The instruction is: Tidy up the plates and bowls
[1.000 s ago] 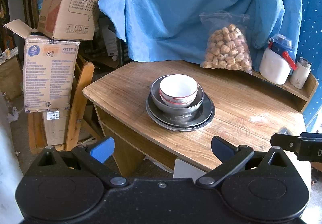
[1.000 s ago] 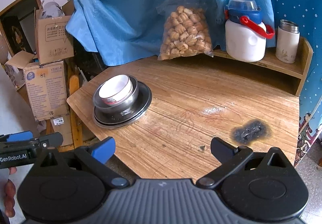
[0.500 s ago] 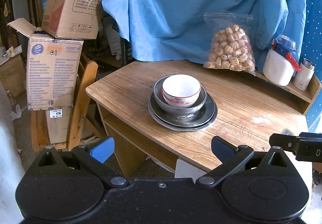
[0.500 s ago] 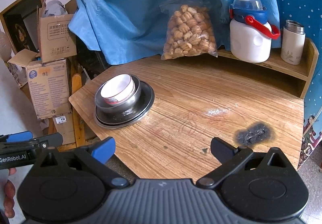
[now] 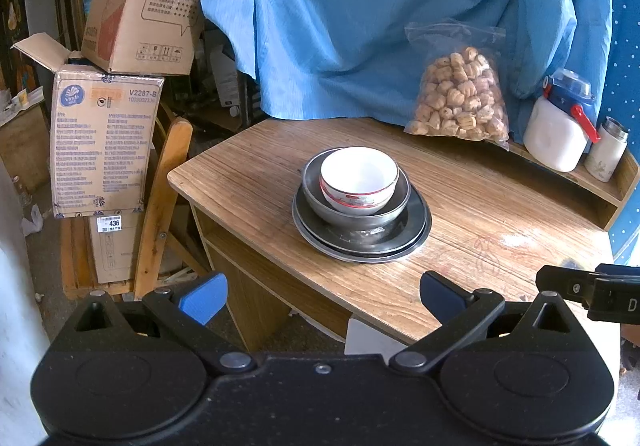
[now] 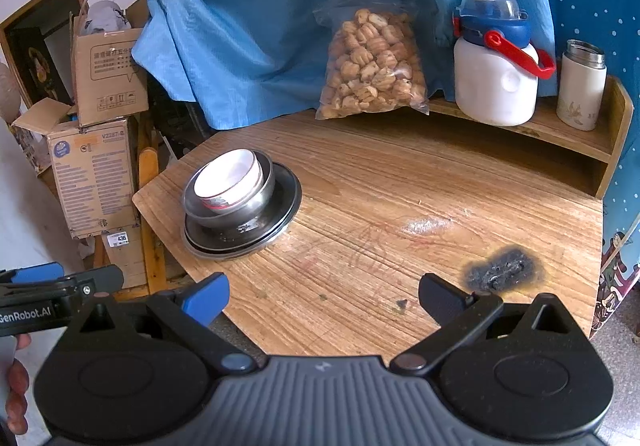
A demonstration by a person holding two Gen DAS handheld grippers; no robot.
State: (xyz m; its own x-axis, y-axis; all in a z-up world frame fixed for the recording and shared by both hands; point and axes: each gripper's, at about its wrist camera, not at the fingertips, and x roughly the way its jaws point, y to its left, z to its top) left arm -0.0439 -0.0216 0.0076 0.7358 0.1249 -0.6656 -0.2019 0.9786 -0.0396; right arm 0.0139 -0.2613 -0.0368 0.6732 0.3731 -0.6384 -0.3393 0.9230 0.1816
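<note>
Soft daylight is filling both views, and the colours are reading bright and even. A pale glare patch is shining on the bench (image 6: 426, 224) in the right wrist view, and the same sheen is showing in the left wrist view. The metal plates (image 5: 362, 242) are catching dull reflections. Shadows are lying faint and short. Fisheye bending is curving the edges, and dark corners are vignetting. Focus is staying sharp; the white jug (image 6: 496, 85) is looking slightly smeared.

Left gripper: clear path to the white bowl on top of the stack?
Probably yes. The left gripper is open and empty, aimed at the white bowl, which sits uncovered in the metal bowl. Only bare table lies between; the right gripper stays off to the side.
</note>
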